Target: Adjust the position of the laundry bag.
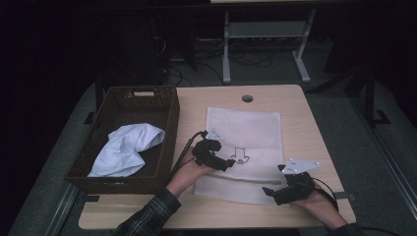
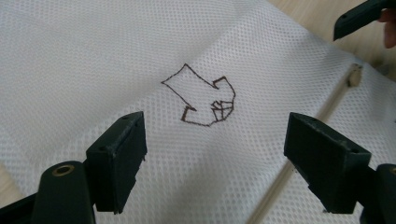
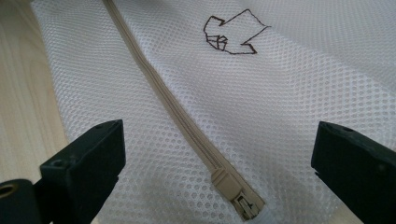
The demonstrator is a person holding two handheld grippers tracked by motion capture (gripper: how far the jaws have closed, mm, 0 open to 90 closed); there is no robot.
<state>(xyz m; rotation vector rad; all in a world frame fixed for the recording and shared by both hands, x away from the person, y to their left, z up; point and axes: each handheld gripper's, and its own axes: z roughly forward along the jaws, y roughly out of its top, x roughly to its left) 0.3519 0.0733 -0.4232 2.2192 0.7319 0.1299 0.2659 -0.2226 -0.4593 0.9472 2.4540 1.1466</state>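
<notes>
High view: at the lower right of the frame, the right gripper [image 1: 274, 189] is held in a hand over the near right corner of the white mesh bag [image 1: 246, 132]. In the right gripper view, its jaws are seen spread wide apart with nothing clamped between them; the beige zipper [image 3: 163, 93] runs from the upper left of that frame down to the zipper pull [image 3: 238, 198] at the lower centre, which lies between the jaws but is not touched by them.

Slightly farther up, at the centre of the high view, the left gripper [image 1: 227, 164] is held over the left part of the bag. In the left gripper view, its jaws are likewise seen wide apart and empty, above the mesh; the arrow mark [image 2: 203, 102] drawn on the bag is seen beyond and between them, and one jaw of the other gripper is seen at the upper right corner.

The bag is laid flat on the wooden table [image 1: 305, 118], at the centre of the frame. At the left of the frame, a dark woven basket [image 1: 169, 118] is placed just beside the bag, and a crumpled white cloth [image 1: 125, 150] is contained in it. A round hole [image 1: 247, 98] is located in the table near its far edge.
</notes>
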